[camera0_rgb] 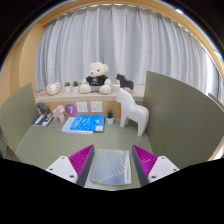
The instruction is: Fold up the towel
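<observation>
A small pale grey-white towel point(110, 164) lies flat on the green table point(50, 145), folded into a rectangle. It sits between my two fingers, and its far edge reaches just past the fingertips. My gripper point(112, 158) is open wide. The magenta pads point(83, 158) stand on either side of the towel, with a narrow gap at each side. The near end of the towel is hidden under the gripper body.
Beyond the towel lie a blue book point(84, 123), a white toy horse point(135, 112) and a purple cup point(71, 110). A teddy bear point(97, 75) sits on a shelf at the back. Green partition walls point(185, 115) stand at the left and right.
</observation>
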Demonstrator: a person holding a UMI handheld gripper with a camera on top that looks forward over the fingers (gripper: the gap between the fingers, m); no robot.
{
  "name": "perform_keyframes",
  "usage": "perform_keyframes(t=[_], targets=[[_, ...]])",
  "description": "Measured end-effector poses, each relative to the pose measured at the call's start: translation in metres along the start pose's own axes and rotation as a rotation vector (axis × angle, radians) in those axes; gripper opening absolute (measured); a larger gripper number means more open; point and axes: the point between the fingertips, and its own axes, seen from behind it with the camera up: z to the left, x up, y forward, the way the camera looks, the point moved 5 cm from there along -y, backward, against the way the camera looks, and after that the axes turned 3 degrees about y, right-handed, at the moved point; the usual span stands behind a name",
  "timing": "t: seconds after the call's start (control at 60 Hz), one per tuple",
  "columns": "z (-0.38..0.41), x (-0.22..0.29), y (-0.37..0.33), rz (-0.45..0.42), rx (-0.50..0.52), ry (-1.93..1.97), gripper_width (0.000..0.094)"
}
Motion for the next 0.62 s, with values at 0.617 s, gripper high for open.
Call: perform_keyframes(t=[0.617], targets=[[0.084, -0.074, -0.134, 0.007, 0.039, -0.045, 0.0756]])
